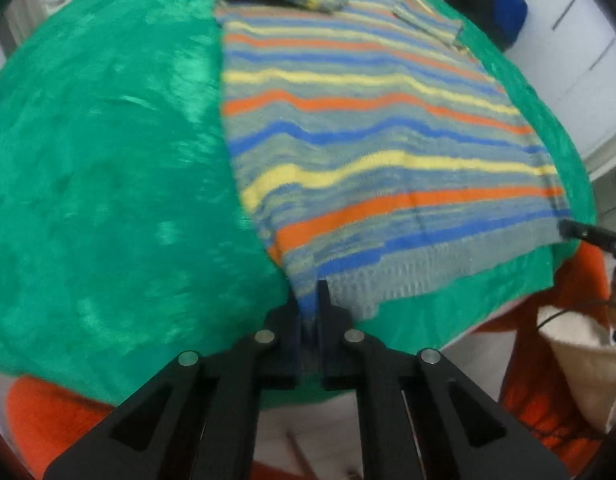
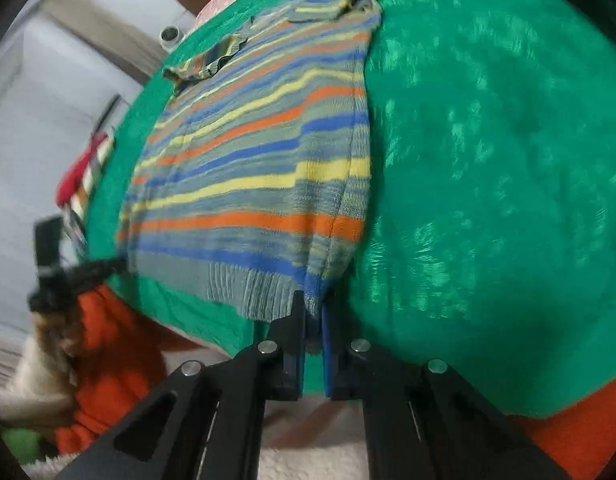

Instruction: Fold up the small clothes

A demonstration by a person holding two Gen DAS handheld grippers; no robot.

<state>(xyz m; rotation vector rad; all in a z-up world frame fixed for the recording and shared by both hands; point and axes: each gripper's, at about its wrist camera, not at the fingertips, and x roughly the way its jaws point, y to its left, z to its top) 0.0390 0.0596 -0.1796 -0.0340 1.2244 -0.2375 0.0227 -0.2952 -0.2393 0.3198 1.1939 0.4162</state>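
A small striped knit sweater (image 1: 368, 128) in blue, yellow, orange and grey lies flat on a green cloth (image 1: 100, 168). Its sleeves are folded in at the far end. My left gripper (image 1: 308, 304) is shut on the sweater's near left hem corner. My right gripper (image 2: 314, 308) is shut on the near right hem corner of the sweater (image 2: 248, 168), where the side edge is folded over. The right gripper's tip shows in the left wrist view (image 1: 576, 229), and the left gripper shows in the right wrist view (image 2: 88, 270), both at the hem.
The green cloth (image 2: 488, 200) covers a rounded surface. An orange fabric (image 1: 564, 320) hangs below its near edge. White cabinets (image 1: 580, 60) and a blue object (image 1: 504, 4) stand beyond the far right. Red-handled items (image 2: 78, 176) lie at the left side.
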